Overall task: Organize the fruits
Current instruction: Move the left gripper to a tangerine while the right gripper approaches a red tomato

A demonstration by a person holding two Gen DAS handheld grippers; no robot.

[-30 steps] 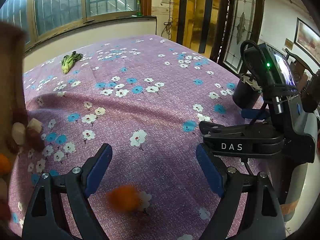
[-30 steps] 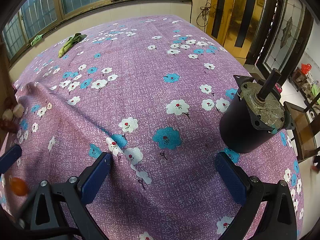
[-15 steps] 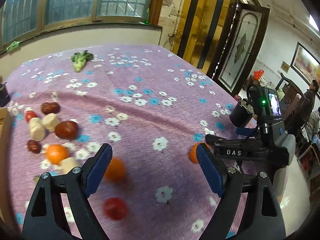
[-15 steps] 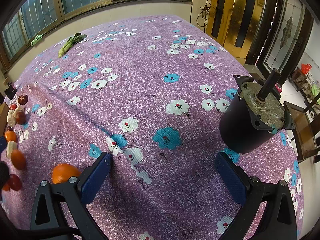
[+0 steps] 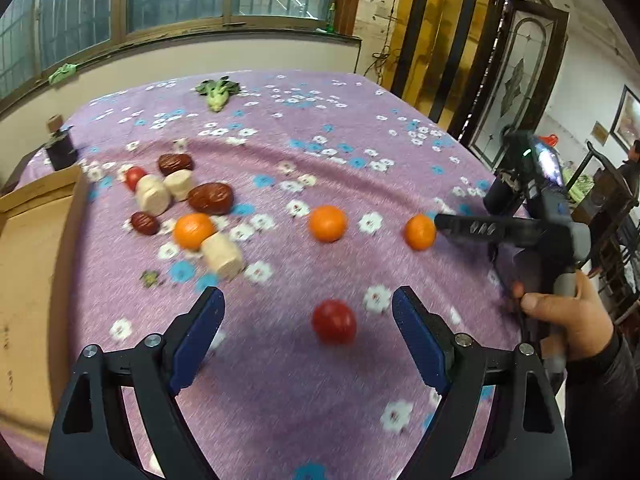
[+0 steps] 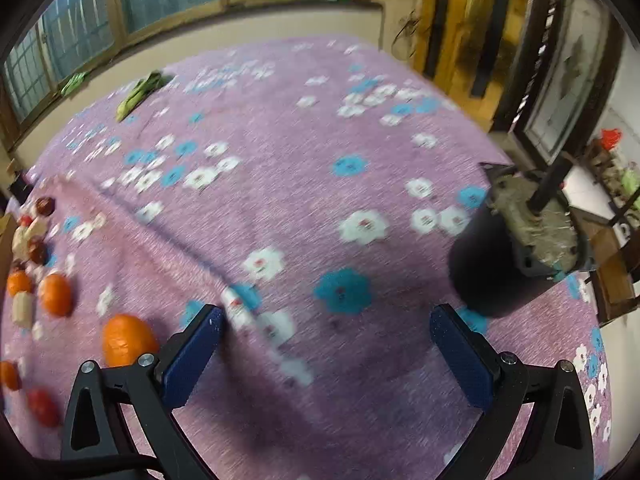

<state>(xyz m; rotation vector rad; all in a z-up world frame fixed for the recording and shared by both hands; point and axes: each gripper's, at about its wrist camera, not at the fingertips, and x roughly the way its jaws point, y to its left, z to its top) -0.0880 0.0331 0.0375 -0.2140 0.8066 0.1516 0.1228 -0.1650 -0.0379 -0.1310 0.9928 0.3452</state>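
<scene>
While both claws gape wide and hold nothing, a small round red fruit (image 5: 334, 321) sits on the purple flowered cloth (image 5: 360, 168), just ahead between the left gripper's (image 5: 308, 320) blue fingers.

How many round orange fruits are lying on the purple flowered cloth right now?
3: one orange fruit in the left pile beside a pale chunk, one alone mid-cloth, one at the right gripper's tip. None looks hidden.

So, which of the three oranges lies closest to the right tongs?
The orange farthest right, almost touching the tip of the right tongs. The middle orange lies apart on bare cloth, and the left orange sits among the pale chunks.
</scene>
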